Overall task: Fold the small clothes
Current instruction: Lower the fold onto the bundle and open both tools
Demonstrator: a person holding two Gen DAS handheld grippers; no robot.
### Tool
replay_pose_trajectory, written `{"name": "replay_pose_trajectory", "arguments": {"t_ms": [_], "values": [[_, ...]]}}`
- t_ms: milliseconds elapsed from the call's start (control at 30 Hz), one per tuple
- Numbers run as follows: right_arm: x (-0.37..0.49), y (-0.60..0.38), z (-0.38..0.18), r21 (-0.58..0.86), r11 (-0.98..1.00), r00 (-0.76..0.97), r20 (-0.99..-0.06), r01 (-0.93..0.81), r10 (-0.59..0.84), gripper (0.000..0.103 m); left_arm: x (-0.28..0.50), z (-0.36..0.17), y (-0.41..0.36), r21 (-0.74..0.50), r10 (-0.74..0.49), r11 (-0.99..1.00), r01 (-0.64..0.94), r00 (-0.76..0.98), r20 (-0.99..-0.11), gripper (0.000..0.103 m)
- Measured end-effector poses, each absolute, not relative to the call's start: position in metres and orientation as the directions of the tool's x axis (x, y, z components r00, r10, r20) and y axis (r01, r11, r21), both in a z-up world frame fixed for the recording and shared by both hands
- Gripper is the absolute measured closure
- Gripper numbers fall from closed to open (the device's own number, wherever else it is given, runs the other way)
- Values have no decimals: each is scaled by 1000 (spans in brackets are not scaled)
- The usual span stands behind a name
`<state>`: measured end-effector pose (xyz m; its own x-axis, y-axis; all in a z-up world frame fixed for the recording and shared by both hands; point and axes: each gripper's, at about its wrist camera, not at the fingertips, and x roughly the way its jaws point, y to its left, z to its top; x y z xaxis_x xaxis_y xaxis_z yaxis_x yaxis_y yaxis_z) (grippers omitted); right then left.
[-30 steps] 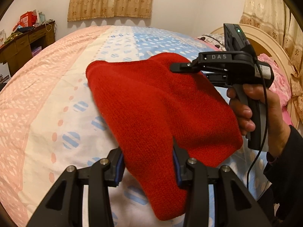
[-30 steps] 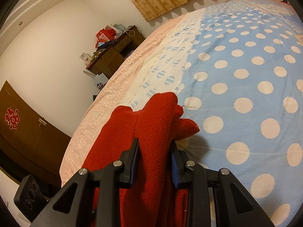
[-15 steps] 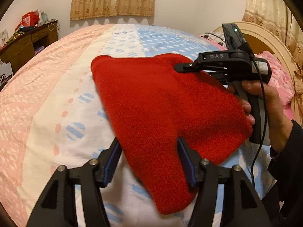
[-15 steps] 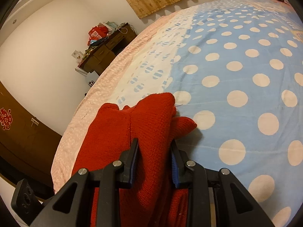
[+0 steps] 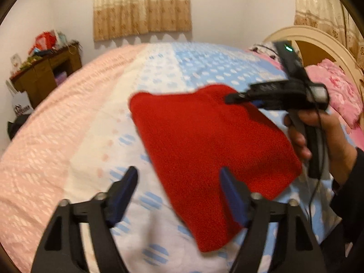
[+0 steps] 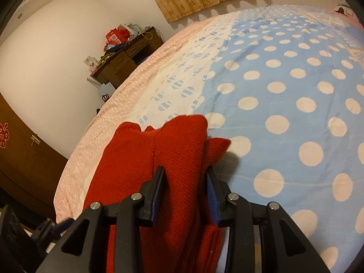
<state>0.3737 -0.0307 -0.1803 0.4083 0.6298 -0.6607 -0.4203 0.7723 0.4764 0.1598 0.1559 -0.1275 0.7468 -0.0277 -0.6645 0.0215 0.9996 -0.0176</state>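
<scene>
My left claw (image 5: 178,191) stands spread wide, its jaws having just been opening; the near corner of the red knitted garment (image 5: 204,150) lies between its blue pads (image 5: 127,188), and I see a clear gap on the left side, so nothing is pinched there. The garment is folded flat on the bed's quilt (image 5: 75,136), which runs in pink, white and blue dotted bands, with its near end towards me and its far edge up by the blue band. My right claw (image 6: 185,182) is pinching a bunched ridge of that same red knit at the garment's far right corner; its jaws have just been opening a little, yet the fabric fills the space between both pads. From the left view, a hand (image 5: 318,141) grips the right tool's handle. A dark wooden desk (image 5: 43,77) heaped with clutter stands far left against the wall.
</scene>
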Motion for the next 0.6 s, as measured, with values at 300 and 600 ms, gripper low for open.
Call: {"name": "replay_pose_trajectory", "arguments": {"t_ms": [300,600], "values": [[314,-44,-134,480,697,446,-541,-532,713,51,194,-144,183,-2,70,995,-95,742,-667,13],[298,-42,-180,553,666,337,-584,-501,738,51,199,-167,183,-27,96,987,-161,703,-704,0]]}}
